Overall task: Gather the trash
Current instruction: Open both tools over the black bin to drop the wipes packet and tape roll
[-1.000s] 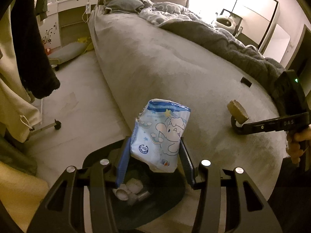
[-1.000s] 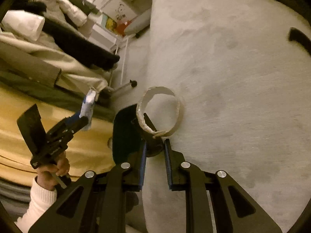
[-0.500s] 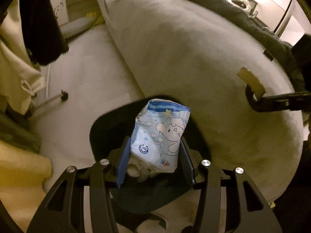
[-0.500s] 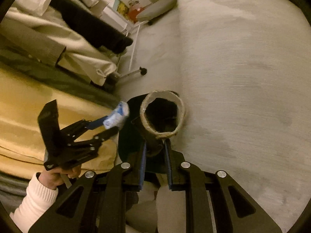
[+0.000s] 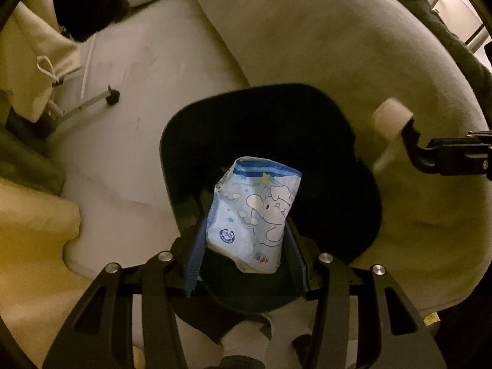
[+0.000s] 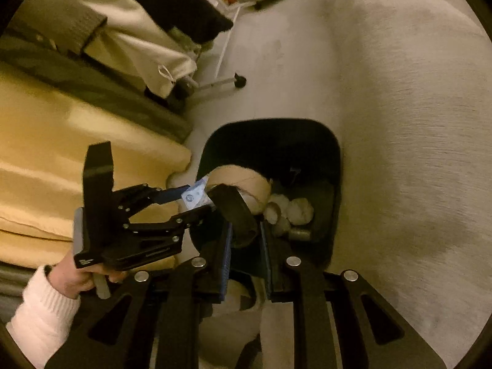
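My left gripper (image 5: 246,233) is shut on a blue-and-white tissue pack (image 5: 253,212) with a cartoon elephant, held over the open black trash bin (image 5: 363,215). It also shows in the right wrist view (image 6: 196,203), with the tissue pack (image 6: 193,197) between its fingers. My right gripper (image 6: 244,240) is shut on a brown cardboard tape ring (image 6: 243,181), held above the bin (image 6: 335,166). Crumpled white tissues (image 6: 292,210) lie inside the bin. In the left wrist view the right gripper (image 5: 409,141) holds the ring (image 5: 390,121) beside the bin's right rim.
The grey bed (image 5: 353,46) stands right against the bin. A clothes rack foot with a caster (image 5: 110,97) rests on the pale floor (image 5: 138,77). Hanging clothes (image 6: 123,27) and a yellow blanket (image 6: 61,153) crowd the left side.
Both grippers have moved down and closer to the bin. The tissue pack now hangs over the bin opening and the tape ring has come over it beside the left gripper.
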### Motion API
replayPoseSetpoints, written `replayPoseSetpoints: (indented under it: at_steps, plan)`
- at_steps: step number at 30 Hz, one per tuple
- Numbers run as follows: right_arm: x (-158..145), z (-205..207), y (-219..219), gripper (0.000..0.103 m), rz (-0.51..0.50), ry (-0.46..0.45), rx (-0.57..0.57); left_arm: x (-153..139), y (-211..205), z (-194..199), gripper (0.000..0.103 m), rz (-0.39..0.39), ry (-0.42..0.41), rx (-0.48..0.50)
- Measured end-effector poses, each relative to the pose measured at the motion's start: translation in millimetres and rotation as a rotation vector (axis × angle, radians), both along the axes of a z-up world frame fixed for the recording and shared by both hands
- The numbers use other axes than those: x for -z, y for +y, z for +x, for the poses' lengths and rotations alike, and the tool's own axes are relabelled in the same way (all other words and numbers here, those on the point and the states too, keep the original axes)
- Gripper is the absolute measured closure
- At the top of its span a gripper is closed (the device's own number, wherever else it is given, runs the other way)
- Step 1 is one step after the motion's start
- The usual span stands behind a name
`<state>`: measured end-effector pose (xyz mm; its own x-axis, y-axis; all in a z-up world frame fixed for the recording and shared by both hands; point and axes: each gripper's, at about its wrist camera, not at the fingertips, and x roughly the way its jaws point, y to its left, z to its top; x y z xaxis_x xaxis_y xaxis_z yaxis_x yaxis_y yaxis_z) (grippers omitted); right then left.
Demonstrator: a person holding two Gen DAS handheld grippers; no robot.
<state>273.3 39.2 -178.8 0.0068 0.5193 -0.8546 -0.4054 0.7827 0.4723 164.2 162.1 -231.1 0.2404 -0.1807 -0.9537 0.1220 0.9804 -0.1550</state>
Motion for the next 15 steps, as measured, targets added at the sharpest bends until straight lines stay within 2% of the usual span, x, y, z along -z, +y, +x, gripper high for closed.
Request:
replayPoseSetpoints:
  at_steps: [9, 14, 15]
  plan:
    - [39.1, -0.6, 25.8, 0.085, -0.088, 0.025, -0.030, 24.2, 6.9, -6.6, 0.044, 0.010, 0.068, -0.005]
    - [52.5, 1.8, 32.3, 0.085, -0.130, 0.033, -0.031, 26.0, 4.2, -10.6, 0.029, -0.011, 0.070, 0.030]
    - [55.8, 2.4, 33.4, 0.085, -0.146, 0.032, -0.033, 24.0, 3.5, -11.8, 0.022, -0.015, 0.063, 0.036]
